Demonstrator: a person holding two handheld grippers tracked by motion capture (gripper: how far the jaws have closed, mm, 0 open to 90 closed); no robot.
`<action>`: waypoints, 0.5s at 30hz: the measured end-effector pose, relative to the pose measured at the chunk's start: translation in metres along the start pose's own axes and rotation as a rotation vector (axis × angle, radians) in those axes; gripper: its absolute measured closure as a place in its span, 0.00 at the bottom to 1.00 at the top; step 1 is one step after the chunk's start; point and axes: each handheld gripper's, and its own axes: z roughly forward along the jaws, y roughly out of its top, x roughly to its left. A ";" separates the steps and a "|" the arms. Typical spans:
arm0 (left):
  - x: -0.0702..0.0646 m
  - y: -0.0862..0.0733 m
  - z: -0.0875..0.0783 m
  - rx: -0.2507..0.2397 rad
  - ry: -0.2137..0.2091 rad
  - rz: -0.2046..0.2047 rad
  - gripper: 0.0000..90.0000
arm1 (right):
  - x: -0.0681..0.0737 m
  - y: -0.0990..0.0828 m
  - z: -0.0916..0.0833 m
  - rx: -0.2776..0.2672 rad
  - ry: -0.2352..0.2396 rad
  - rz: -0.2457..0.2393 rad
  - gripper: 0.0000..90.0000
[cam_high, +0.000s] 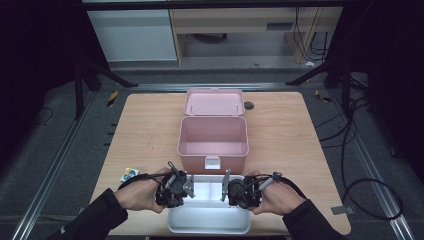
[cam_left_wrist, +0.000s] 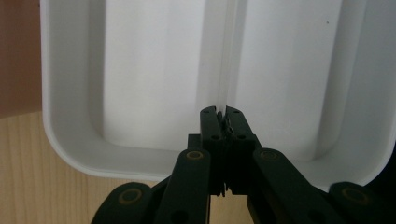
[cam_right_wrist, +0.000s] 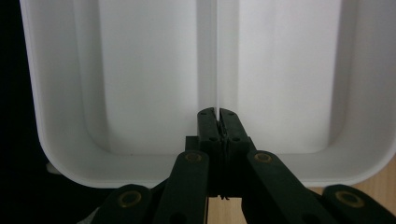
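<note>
A: Where is the white tray (cam_high: 209, 220) now?

B: It is at 6 o'clock on the tabletop (cam_high: 280, 135), near the front edge. Just beyond it, at 12 o'clock from it, stands the pink box (cam_high: 213, 145) with its lid (cam_high: 214, 102) open and leaning back.

A: And how do the hands stand?

B: Both forearms come in from the lower corners. The left hand (cam_high: 141, 194) is at 9 o'clock of the tray and the right hand (cam_high: 274, 196) at 3 o'clock, and they point toward each other across it. Each fist is wrapped around its tool body, knuckles up.

A: What is the state of each tool?

B: The left tool (cam_left_wrist: 226, 113) has its jaws pressed together on a thin white divider (cam_left_wrist: 223, 56) that runs down the middle of the tray. The right tool (cam_right_wrist: 218, 113) is the same: its jaws pinch this divider from the opposite side.

A: Anything else on the tabletop?

B: A small blue and yellow packet (cam_high: 128, 174) lies at 10 o'clock from the left hand, near the edge.
</note>
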 end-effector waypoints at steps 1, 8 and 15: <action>0.002 0.000 0.004 0.005 0.005 0.004 0.98 | -0.002 0.000 0.005 0.003 -0.007 0.002 0.99; 0.012 -0.002 0.024 0.003 0.002 -0.004 0.97 | -0.013 -0.007 0.030 -0.019 0.001 0.014 0.99; 0.016 -0.002 0.038 0.019 -0.007 -0.002 0.97 | -0.017 -0.009 0.043 -0.010 0.010 0.029 0.98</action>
